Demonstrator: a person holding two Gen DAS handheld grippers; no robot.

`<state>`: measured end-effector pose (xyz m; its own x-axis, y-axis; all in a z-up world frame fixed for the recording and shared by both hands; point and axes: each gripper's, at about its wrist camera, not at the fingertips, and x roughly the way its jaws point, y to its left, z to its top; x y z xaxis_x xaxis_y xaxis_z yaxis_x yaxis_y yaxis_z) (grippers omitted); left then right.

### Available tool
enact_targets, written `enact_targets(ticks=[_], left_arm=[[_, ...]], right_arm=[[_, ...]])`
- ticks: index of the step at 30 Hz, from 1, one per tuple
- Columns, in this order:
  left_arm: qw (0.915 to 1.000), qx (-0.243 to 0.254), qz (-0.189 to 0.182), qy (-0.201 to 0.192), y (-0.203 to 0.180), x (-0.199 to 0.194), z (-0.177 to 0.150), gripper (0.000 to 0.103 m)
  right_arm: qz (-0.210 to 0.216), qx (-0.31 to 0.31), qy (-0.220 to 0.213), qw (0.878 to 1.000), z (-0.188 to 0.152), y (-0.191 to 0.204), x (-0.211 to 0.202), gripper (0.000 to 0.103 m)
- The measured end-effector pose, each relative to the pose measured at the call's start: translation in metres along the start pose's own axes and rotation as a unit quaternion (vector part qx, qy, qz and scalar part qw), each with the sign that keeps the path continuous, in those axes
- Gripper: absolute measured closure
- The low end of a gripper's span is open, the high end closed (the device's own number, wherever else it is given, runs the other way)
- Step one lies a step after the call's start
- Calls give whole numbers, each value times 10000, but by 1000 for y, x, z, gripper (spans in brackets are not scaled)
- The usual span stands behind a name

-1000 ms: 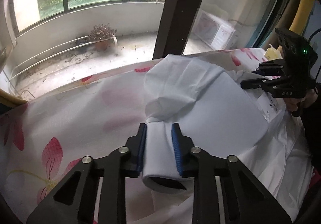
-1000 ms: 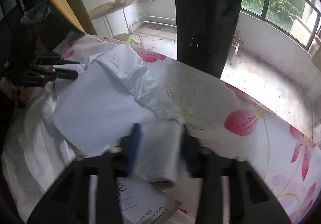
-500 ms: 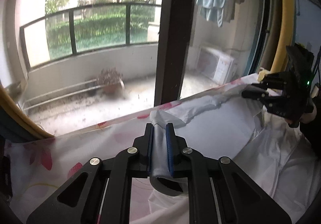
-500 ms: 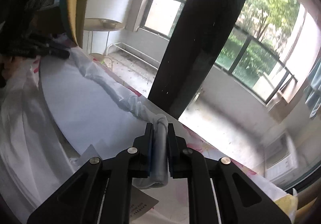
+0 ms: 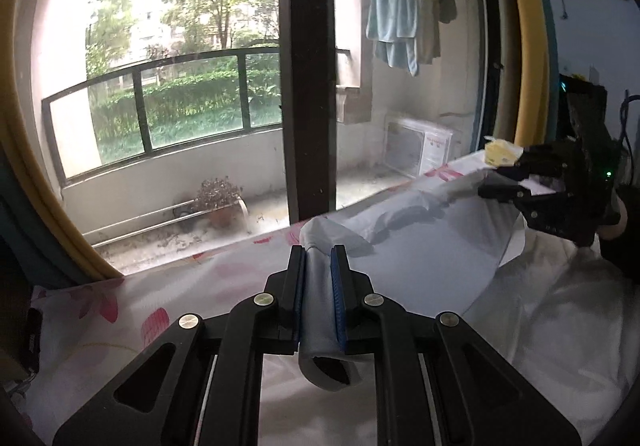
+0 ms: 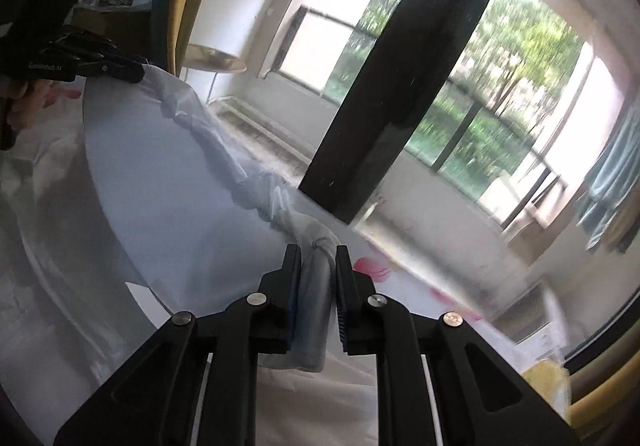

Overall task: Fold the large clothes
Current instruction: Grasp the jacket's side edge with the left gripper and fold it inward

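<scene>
A large white garment [image 5: 424,246] is stretched in the air between my two grippers, above a bed with a pink-flowered sheet [image 5: 120,310]. My left gripper [image 5: 319,258] is shut on a bunched end of the garment. My right gripper [image 6: 318,260] is shut on the other bunched end [image 6: 316,286]. In the left wrist view the right gripper [image 5: 520,178] is at the far right, raised. In the right wrist view the left gripper [image 6: 116,64] is at the upper left. More white cloth [image 5: 560,306] hangs and lies below.
A dark window post [image 5: 308,78] and glass stand just beyond the bed, with a balcony, a potted plant [image 5: 218,202] and hanging towels [image 5: 396,30] outside. A yellow curtain edge [image 5: 528,30] is at the right. A yellow object [image 6: 548,394] lies on the bed.
Both grippers closed on the garment's ends and lifted them off the bed. The cloth, which lay flat and crumpled, now hangs stretched between them, and both views tilted up toward the window.
</scene>
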<state>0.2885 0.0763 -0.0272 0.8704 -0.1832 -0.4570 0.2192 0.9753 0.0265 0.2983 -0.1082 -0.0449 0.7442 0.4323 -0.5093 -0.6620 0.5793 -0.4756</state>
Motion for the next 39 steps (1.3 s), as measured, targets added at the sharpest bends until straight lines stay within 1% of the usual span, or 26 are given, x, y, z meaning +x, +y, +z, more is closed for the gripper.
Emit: enact_targets(ticks=[3, 5, 6, 7, 8, 9, 10, 12, 14, 16, 18, 19, 20, 22, 23, 24, 25, 26, 27, 28, 30, 32, 34, 36, 37, 39], left_arm=[[9999, 74, -69, 44, -10, -7, -6, 89], [9998, 41, -102, 153, -12, -9, -11, 89], [9996, 12, -120, 255, -13, -8, -13, 80], [9989, -28, -227, 399, -11, -6, -15, 60], [9978, -87, -365, 551, -9, -2, -18, 52], [9971, -145, -421, 611, -7, 0, -20, 48], [9968, -186, -445, 640, -4, 0, -22, 48], [9938, -285, -643, 858, 2, 8, -22, 48], [9917, -265, -766, 998, 4, 12, -23, 48], [9882, -131, -914, 1220, 5, 19, -21, 48], [9831, 89, -1031, 1509, 6, 27, -19, 49], [9812, 169, -1077, 1593, 5, 29, -19, 50], [9795, 231, -1112, 1666, 6, 31, -20, 51], [9767, 319, -1152, 1784, 8, 34, -22, 61], [9760, 323, -1180, 1803, 9, 35, -22, 62], [9755, 312, -1221, 1804, 11, 36, -22, 67], [9756, 305, -1239, 1787, 13, 35, -23, 72], [9760, 309, -1245, 1762, 14, 35, -23, 74], [9769, 338, -1226, 1718, 14, 34, -21, 78], [9782, 367, -1187, 1662, 14, 33, -20, 82], [9818, 428, -1113, 1481, 13, 30, -14, 87], [9867, 522, -967, 1201, 11, 27, -4, 89], [9910, 607, -751, 930, 9, 25, 6, 90], [9938, 724, -432, 718, 9, 28, 12, 90], [9946, 763, -258, 652, 9, 33, 14, 90], [9951, 772, -64, 614, 11, 43, 14, 90]], right_arm=[[-281, -370, -52, 9989, 1, 16, -2, 89], [-352, -487, -28, 9982, -2, 24, -5, 89], [-360, -527, 20, 9980, -3, 27, -5, 89], [-323, -538, 112, 9980, -6, 30, -5, 86], [-214, -475, 204, 9984, -7, 29, -5, 86], [-76, -376, 250, 9990, -8, 28, -5, 85], [181, -177, 328, 9991, -8, 23, -5, 84], [486, 184, 482, 9975, -10, 12, -2, 84], [945, 552, 759, 9911, -11, -1, 6, 83], [1462, 911, 980, 9802, -12, -14, 15, 81], [1735, 1038, 1162, 9724, -13, -21, 22, 67], [1876, 1077, 1311, 9675, -13, -24, 27, 48], [2008, 1125, 1432, 9626, -14, -26, 32, 33], [2249, 1261, 1573, 9533, -18, -26, 37, 31], [2309, 1317, 1597, 9507, -20, -28, 39, 31], [2378, 1402, 1610, 9476, -22, -30, 42, 31], [2491, 1514, 1620, 9428, -23, -32, 46, 31], [2565, 1582, 1627, 9395, -26, -31, 47, 35], [2599, 1567, 1640, 9386, -26, -30, 49, 46], [2549, 1469, 1642, 9415, -26, -28, 50, 73], [2543, 1305, 1530, 9460, -21, -29, 49, 85], [2311, 1100, 1417, 9562, -12, -27, 49, 89], [1867, 832, 1164, 9719, 2, -31, 44, 90], [1361, 605, 851, 9852, 14, -34, 41, 90], [1146, 539, 683, 9896, 19, -36, 41, 90], [776, 396, 464, 9951, 25, -33, 44, 90]])
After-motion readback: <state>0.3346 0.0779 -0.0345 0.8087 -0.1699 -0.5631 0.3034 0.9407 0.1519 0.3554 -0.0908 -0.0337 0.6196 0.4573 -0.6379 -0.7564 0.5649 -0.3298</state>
